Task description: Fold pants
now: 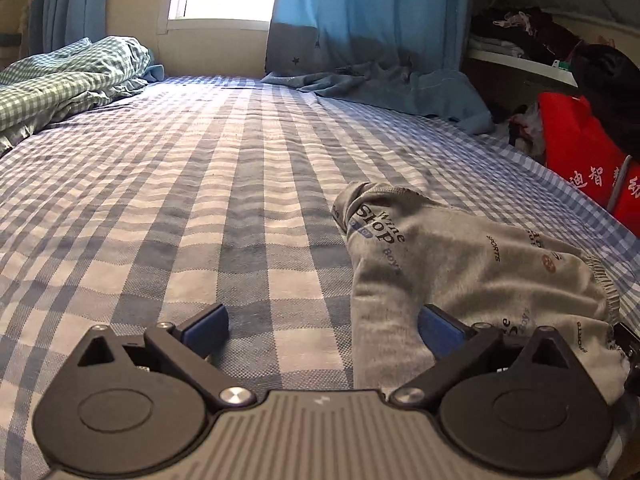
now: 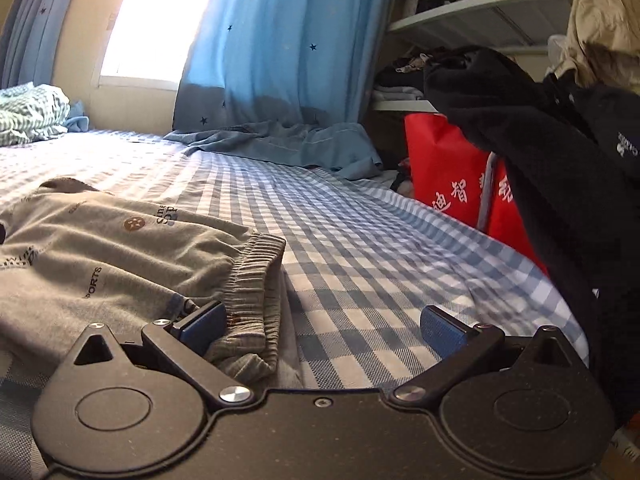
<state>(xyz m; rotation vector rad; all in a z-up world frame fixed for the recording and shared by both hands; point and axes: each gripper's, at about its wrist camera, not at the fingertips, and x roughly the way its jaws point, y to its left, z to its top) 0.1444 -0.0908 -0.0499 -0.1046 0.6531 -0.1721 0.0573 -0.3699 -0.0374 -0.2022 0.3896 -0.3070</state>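
Note:
Grey printed pants (image 1: 460, 276) lie folded in a bundle on the blue checked bed sheet (image 1: 200, 200). In the left wrist view they sit at the lower right, under my right finger. My left gripper (image 1: 324, 330) is open and holds nothing; its left finger is over bare sheet. In the right wrist view the pants (image 2: 100, 248) lie at the left, with the ribbed elastic waistband (image 2: 252, 280) by my left finger. My right gripper (image 2: 324, 328) is open and empty, low over the sheet (image 2: 380, 260) beside the waistband.
A rumpled green checked duvet (image 1: 72, 76) lies at the far left of the bed. Blue star curtains (image 1: 360, 16) hang by the window and pool on the bed. A red bag (image 2: 448, 168), shelves (image 2: 480, 4) and a dark garment (image 2: 560, 168) are at the right edge.

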